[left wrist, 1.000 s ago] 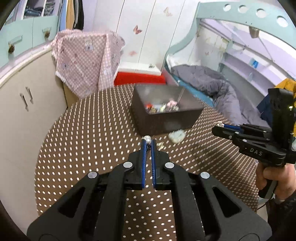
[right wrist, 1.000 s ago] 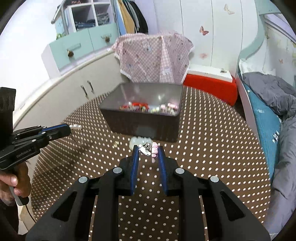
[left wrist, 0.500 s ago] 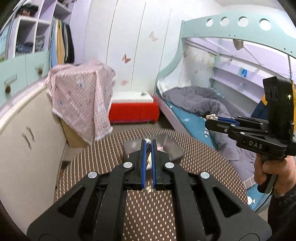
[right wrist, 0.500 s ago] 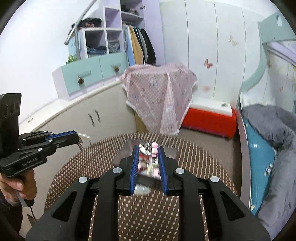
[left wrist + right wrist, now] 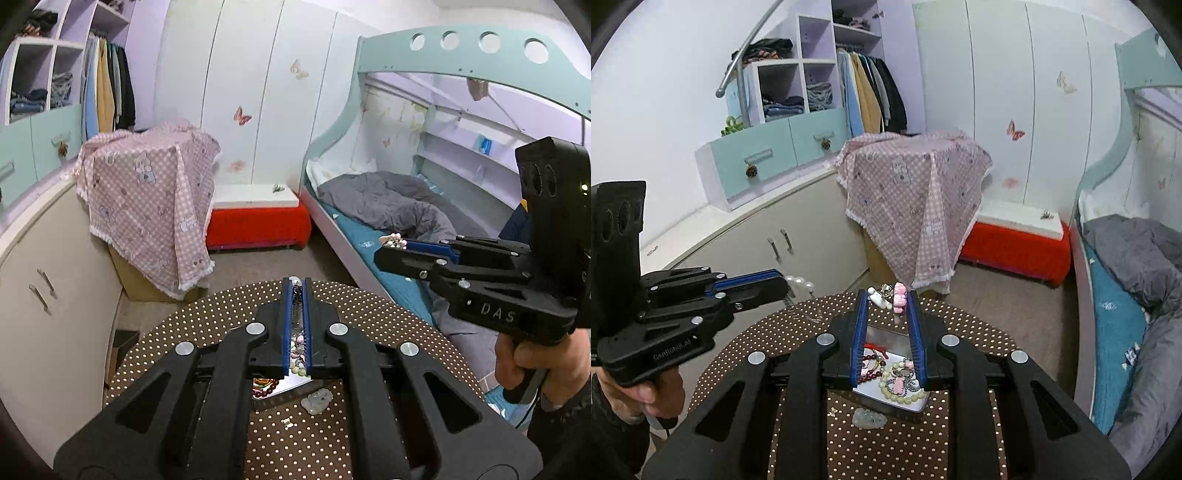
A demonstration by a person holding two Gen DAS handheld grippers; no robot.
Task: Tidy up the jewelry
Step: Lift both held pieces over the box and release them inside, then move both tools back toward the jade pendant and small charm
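My left gripper [image 5: 296, 282] is shut on a pearl necklace with a thin chain [image 5: 296, 295], whose pearls show in the right wrist view [image 5: 800, 283]. My right gripper [image 5: 886, 295] is shut on a pink and white charm piece [image 5: 892, 295]. Both are raised high above the open metal jewelry box [image 5: 897, 400], which holds several bead bracelets [image 5: 901, 384]. A pale translucent stone pendant [image 5: 868, 418] and a small gold piece [image 5: 833, 412] lie on the dotted brown table [image 5: 886, 443] in front of the box.
The round table's far edge [image 5: 229, 295] drops to the floor. Beyond stand a pink checked cloth-covered stand [image 5: 916, 206], a red bench [image 5: 1015, 247], a cabinet [image 5: 44, 280] on the left and a bunk bed [image 5: 388, 210] on the right.
Both grippers have lifted well above the table with their pieces and now look down over the box. The jaws stay shut throughout.
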